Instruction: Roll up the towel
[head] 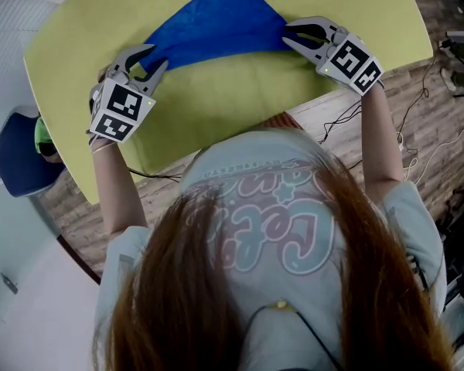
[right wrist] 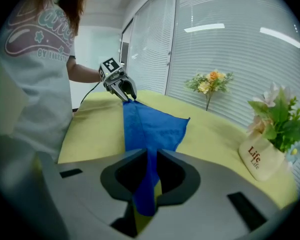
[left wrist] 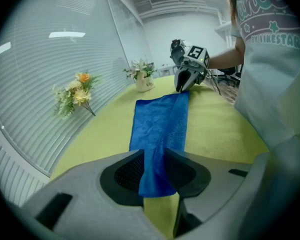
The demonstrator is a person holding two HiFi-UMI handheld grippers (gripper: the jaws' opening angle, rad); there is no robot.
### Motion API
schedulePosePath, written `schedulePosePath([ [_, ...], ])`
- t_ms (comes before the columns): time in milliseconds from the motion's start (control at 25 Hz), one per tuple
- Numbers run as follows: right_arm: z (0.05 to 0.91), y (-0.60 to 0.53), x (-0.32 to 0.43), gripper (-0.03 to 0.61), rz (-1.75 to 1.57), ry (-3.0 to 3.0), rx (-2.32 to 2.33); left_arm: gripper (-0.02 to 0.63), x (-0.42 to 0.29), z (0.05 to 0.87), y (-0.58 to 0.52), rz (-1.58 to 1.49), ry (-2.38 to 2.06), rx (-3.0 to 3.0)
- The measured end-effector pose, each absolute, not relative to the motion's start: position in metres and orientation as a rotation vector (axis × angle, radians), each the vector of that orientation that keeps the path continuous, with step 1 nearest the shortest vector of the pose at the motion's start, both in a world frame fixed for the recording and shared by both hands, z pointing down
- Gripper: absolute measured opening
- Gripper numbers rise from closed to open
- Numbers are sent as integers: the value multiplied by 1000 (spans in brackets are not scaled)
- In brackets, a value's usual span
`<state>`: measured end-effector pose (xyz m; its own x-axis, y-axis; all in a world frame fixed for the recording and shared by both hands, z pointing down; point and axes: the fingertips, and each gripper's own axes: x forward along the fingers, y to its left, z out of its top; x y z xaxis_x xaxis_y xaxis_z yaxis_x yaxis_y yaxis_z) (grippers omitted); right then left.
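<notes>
A blue towel (head: 216, 22) lies spread on the yellow-green table (head: 216, 107), its near edge stretched between my two grippers. My left gripper (head: 156, 59) is at the towel's near left corner. In the left gripper view that corner (left wrist: 157, 174) runs up between the jaws of the left gripper (left wrist: 154, 156), which stand slightly apart around it. My right gripper (head: 286, 35) is at the near right corner. In the right gripper view a narrow bunch of towel (right wrist: 149, 184) passes through the small gap of the right gripper (right wrist: 151, 156). Each view shows the other gripper at the towel's far end.
Sprays of artificial flowers (left wrist: 75, 91) lie along the table's window side, and a small flower pot (right wrist: 262, 156) stands there too. A blue chair (head: 19, 157) is at the table's left end. Cables (head: 417, 153) trail over the wooden floor on the right.
</notes>
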<state>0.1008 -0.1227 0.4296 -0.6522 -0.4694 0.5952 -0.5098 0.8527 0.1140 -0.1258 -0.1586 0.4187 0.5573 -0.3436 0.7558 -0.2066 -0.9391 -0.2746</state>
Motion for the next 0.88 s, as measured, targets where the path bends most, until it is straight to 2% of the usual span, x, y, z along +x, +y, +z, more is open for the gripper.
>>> schedulePosePath([
  [440, 422, -124, 130, 49, 34, -2341, 841, 110, -136, 405, -161, -1252, 565, -2705],
  [880, 400, -117, 105, 54, -143, -2329, 856, 109, -147, 391, -165, -1173, 670, -2692],
])
